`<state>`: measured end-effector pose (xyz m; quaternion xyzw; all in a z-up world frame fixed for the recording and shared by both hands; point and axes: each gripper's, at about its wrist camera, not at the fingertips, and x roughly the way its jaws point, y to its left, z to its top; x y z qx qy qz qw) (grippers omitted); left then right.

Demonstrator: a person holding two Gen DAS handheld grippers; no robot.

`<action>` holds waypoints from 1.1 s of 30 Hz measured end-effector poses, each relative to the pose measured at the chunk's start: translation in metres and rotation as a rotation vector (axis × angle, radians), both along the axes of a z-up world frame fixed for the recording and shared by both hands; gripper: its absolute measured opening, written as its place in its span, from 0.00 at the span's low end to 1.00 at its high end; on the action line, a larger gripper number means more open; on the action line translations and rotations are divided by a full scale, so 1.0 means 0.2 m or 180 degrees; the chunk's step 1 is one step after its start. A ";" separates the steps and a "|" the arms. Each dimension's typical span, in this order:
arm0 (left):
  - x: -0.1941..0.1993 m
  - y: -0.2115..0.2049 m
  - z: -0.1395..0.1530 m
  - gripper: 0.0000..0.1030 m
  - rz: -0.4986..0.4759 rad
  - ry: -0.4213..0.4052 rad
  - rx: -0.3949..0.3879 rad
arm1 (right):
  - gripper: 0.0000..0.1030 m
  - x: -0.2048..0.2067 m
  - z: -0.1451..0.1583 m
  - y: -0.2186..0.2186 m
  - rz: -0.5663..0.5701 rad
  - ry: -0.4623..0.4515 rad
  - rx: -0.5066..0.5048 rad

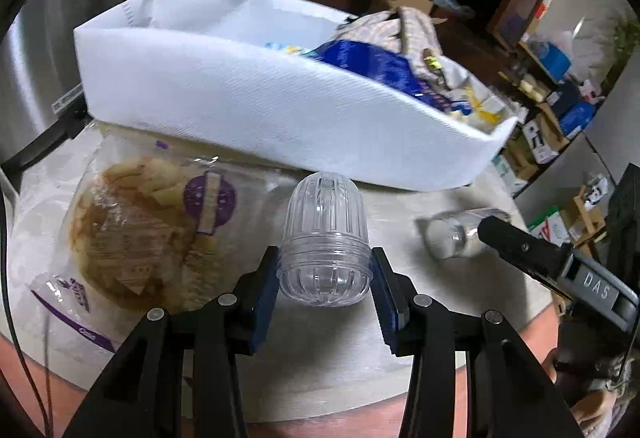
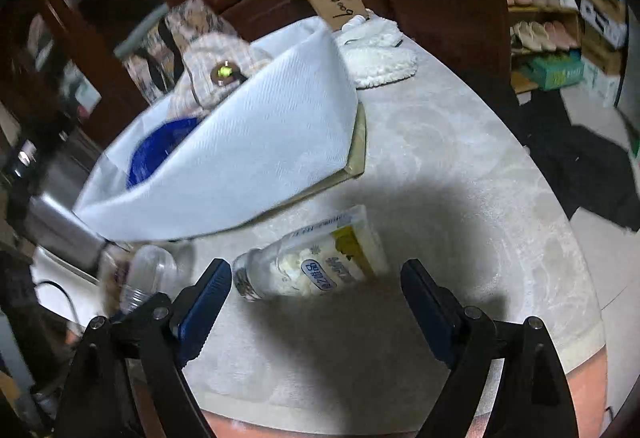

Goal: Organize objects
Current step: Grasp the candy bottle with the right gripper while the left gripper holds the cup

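Note:
My left gripper is shut on a clear ribbed plastic container, held just above the table in front of the white fabric bin. My right gripper is open, its fingers on either side of a small bottle of white pieces that lies on its side on the table. That bottle also shows in the left wrist view, with a right finger over it. The clear container shows blurred at the left in the right wrist view.
A bagged bread roll lies at the left of the round pale table. The bin holds a blue bag, a patterned pouch and small packets. A white fluffy cloth lies behind the bin.

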<state>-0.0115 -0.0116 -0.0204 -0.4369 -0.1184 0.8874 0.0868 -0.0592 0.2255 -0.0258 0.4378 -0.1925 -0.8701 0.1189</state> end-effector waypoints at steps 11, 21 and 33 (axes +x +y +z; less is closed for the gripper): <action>-0.09 0.06 -0.01 0.42 0.0016 -0.0047 -0.0039 | 0.84 0.11 0.09 -0.21 0.0406 0.0657 0.0801; -0.10 0.07 -0.02 0.42 0.0042 -0.0107 -0.0104 | 0.84 0.08 0.00 -0.32 0.0440 0.0559 0.1380; -0.10 0.06 -0.02 0.42 0.0026 -0.0112 -0.0109 | 0.84 0.07 0.06 -0.22 0.0716 0.0702 0.1028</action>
